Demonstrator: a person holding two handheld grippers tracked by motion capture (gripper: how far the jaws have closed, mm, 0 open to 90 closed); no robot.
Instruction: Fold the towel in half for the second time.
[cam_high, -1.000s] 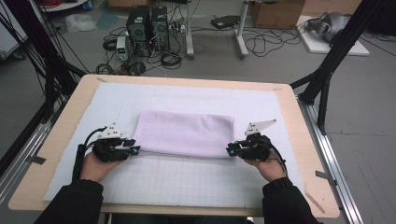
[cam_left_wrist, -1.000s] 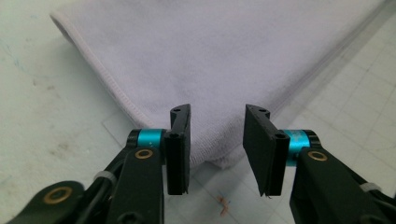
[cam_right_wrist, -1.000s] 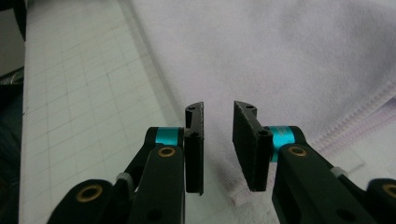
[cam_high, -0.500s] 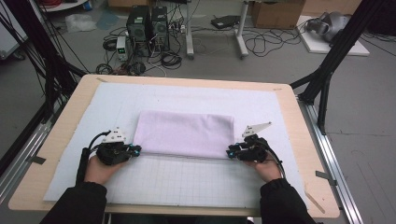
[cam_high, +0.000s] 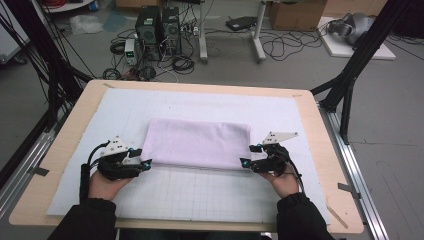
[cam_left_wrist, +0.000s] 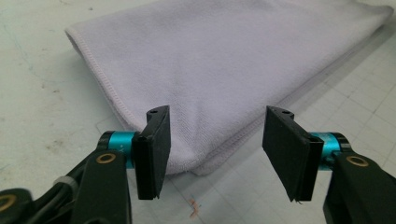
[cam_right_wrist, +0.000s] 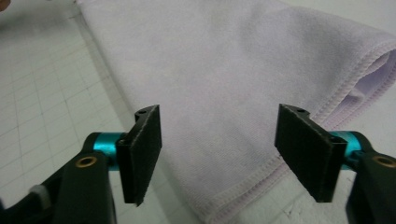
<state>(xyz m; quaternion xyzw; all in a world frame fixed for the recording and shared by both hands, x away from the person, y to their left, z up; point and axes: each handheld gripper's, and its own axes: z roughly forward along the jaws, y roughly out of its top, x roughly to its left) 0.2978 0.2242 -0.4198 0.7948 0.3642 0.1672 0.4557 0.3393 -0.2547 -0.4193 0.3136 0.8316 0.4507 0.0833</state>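
So both grippers are parked right at the near corners of the folded lilac towel (cam_high: 199, 143), left gripper (cam_high: 141, 159) on the left corner, right gripper (cam_high: 250, 156) on the right, jaws spread wide on both, probably lining up a grab for another fold. Towel sits mid-mat (cam_high: 200, 195). Compared to a second ago, both hands have slid back toward the person a bit.

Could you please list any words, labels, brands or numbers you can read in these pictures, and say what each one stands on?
None can be read. The folded lilac towel bears no label or print, the white gridded mat shows only plain lines, and both open grippers, left and right, carry no markings.
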